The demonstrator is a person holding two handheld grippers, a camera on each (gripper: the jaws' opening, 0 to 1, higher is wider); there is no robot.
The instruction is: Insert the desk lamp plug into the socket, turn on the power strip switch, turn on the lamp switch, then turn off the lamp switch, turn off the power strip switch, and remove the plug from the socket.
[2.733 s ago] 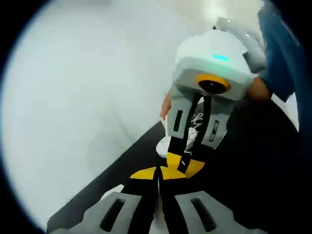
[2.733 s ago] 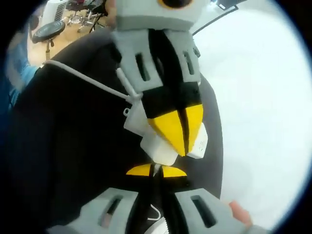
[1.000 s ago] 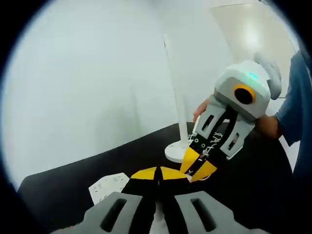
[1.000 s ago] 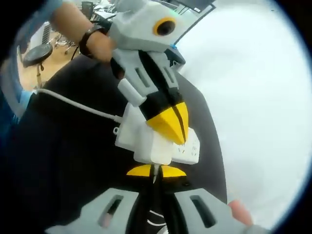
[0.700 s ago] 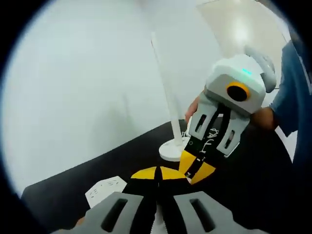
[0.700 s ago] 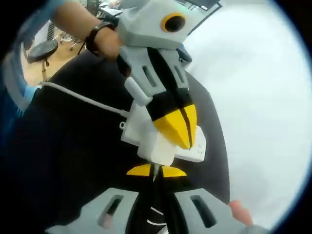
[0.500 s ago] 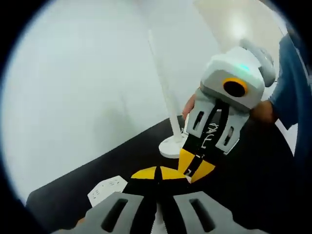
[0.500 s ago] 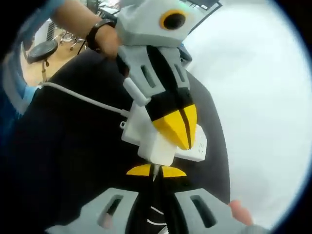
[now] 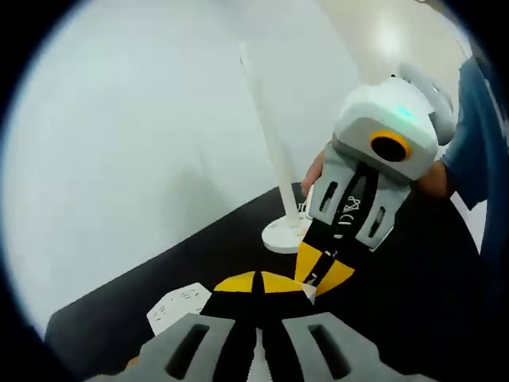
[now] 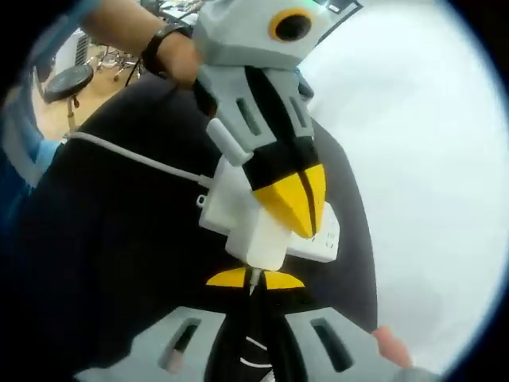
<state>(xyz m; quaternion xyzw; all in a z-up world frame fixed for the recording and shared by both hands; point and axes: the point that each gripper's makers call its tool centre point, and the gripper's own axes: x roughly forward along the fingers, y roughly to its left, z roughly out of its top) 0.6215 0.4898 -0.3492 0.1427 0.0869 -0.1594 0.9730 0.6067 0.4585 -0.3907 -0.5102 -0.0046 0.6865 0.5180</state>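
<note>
Looking along the right gripper [image 10: 256,280] first, its yellow-tipped jaws stand together at the bottom of the right gripper view, pinched on what looks like the thin lamp cord or the plug itself; which of the two I cannot tell. Just beyond the tips, touching them, sits the white plug [image 10: 258,239] against the near end of the white power strip [image 10: 322,239] on the black tabletop [image 10: 119,255]. The left gripper [image 10: 301,208] comes down from above with its jaws together, tips resting on the strip's top. Whether they pinch anything or merely press cannot be told. A white power cable [image 10: 131,155] runs away from the strip across the tabletop toward the person's wrist [image 10: 171,56].

In the left gripper view, the left gripper [image 9: 256,284] shows closed tips at the bottom, with the right gripper [image 9: 324,270] meeting them from the right. A corner of the power strip [image 9: 179,304] lies nearby, and farther off the desk lamp [image 9: 274,191] stands upright on its round base against the white wall [image 9: 119,143].

The step in hand seems to be at the socket, seating or drawing the plug. To do it well, the left gripper should pin the strip flat while the right one moves the plug straight along the prongs' axis, without rocking. A sideways pull could skid the light strip or bend the prongs.
</note>
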